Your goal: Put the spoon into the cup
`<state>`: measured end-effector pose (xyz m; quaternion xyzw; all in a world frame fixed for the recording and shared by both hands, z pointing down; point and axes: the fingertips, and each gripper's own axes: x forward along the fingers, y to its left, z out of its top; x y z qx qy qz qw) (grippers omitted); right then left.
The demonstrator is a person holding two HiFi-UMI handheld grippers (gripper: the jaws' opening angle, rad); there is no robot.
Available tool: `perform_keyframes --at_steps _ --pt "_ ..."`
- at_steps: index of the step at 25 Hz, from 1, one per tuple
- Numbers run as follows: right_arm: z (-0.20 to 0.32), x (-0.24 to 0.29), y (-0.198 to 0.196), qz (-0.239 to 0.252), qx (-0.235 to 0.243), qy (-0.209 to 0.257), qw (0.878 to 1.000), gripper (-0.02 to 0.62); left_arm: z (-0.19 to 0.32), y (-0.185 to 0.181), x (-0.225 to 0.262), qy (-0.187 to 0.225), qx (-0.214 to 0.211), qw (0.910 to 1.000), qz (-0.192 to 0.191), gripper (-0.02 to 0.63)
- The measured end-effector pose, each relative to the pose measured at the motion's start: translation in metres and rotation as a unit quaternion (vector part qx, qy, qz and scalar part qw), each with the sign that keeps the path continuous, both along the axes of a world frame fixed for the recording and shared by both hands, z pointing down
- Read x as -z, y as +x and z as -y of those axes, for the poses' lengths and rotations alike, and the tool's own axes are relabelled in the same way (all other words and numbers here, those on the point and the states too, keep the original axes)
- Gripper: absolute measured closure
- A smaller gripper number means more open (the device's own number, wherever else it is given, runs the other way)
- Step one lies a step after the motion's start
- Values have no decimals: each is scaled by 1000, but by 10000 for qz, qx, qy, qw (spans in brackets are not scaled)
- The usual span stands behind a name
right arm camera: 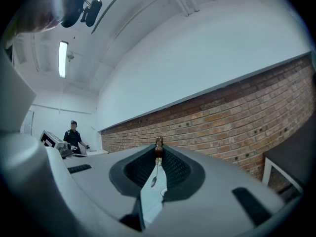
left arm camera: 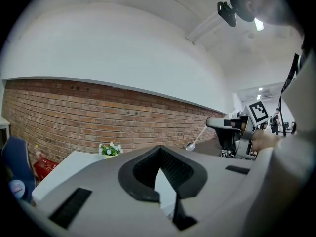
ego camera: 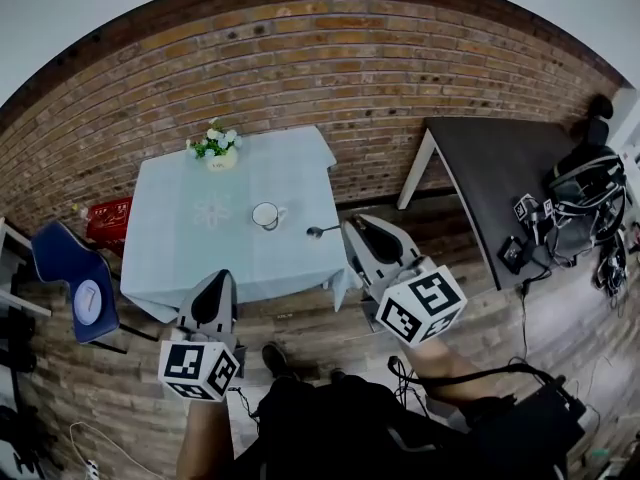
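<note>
A white cup [ego camera: 267, 215] stands near the middle of the table with the pale blue cloth [ego camera: 180, 248]. My right gripper [ego camera: 346, 230] hovers just off the table's right front corner, shut on the handle of a metal spoon [ego camera: 321, 231] whose bowl points left toward the cup. In the right gripper view the spoon [right arm camera: 154, 179] lies between the pads of my right gripper [right arm camera: 158, 149], its brown handle end poking out at the tips. My left gripper [ego camera: 221, 280] hangs before the table's front edge, its jaws together and empty. From the left gripper view the spoon [left arm camera: 193, 143] slants down from the right gripper [left arm camera: 217, 123].
A small pot of white flowers [ego camera: 217, 149] sits at the table's far edge. A blue chair [ego camera: 70, 278] and a red crate [ego camera: 108, 218] stand at the left. A dark table [ego camera: 500, 163] with gear and cables is at the right. A brick wall [ego camera: 330, 58] runs behind.
</note>
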<state>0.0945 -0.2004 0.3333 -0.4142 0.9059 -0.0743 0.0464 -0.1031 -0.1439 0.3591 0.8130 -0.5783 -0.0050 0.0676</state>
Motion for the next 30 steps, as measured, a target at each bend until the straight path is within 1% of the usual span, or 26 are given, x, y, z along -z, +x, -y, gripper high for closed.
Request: perform_keyframes --at_steps 5,15,19,22,26,28,30 --pt "30 -3 -25 -44 -128 -4 9999 546 32 -23 -2 27 -131 9999 -23 598" --pt "84 -10 -70 -127 -368 -111 9992 546 89 -64 -12 -77 -466 9988 -87 598" --pt "102 -11 -85 -160 -493 -103 9986 546 107 -85 -16 -51 -461 9988 -182 598" --pt "113 -11 -96 -165 -581 -128 9981 546 118 -98 -19 -42 -537 9983 -220 598" --pt "131 -21 -111 -167 -644 -343 9972 546 130 -112 -23 -140 -643 9975 -247 598" --pt "138 -29 -115 -257 -664 -414 9966 546 135 -118 -26 -148 -622 9976 -247 598" --pt "146 -36 -120 -302 -592 -376 9971 546 139 -123 -29 -111 -551 9981 -254 598"
